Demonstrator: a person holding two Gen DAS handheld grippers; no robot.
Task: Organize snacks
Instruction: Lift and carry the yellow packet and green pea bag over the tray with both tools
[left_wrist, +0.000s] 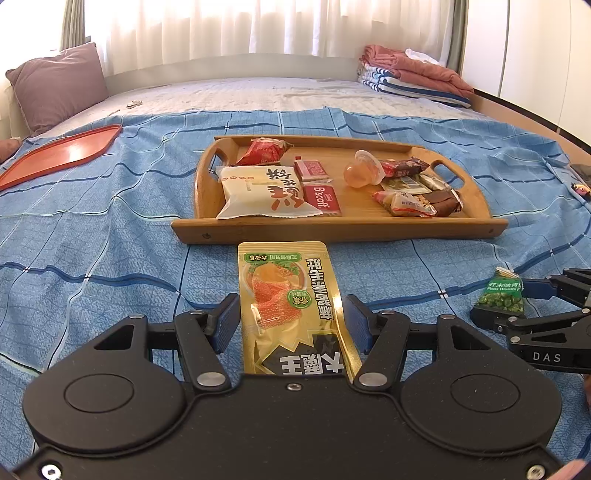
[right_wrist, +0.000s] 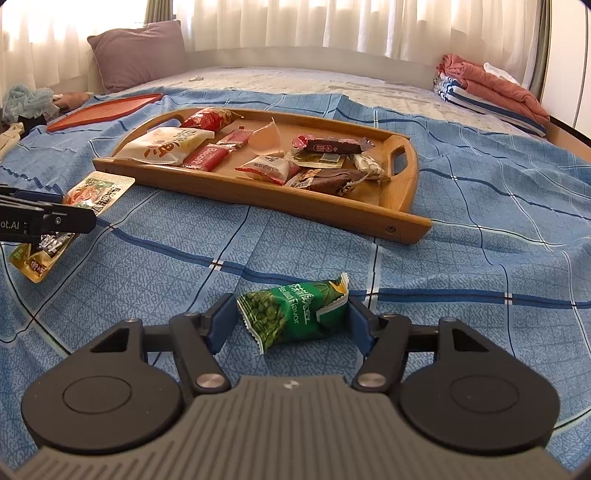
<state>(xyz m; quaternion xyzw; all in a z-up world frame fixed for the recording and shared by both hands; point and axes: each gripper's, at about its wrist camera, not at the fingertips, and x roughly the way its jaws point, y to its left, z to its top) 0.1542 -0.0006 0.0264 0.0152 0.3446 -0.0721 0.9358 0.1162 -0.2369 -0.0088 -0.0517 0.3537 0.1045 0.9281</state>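
Observation:
A gold snack pouch (left_wrist: 291, 280) with a picture of orange food lies lengthwise between my left gripper's (left_wrist: 291, 306) blue pads, which press on its two long edges. Its far end points at the wooden tray (left_wrist: 332, 225). In the right wrist view a small green wasabi-pea packet (right_wrist: 295, 314) rests on the blue checked sheet between my right gripper's (right_wrist: 291, 306) fingers, which stand just clear of its ends. The tray (right_wrist: 258, 199) holds several wrapped snacks, among them a white bun bag (left_wrist: 258, 192), a red Biscoff pack (left_wrist: 321, 199) and a jelly cup (left_wrist: 362, 171).
A flat red tray (left_wrist: 62, 155) lies far left on the sheet. A purple pillow (left_wrist: 55, 85) sits at the back left, folded blankets (left_wrist: 413, 74) at the back right. The bed's wooden edge (left_wrist: 535, 114) runs along the right.

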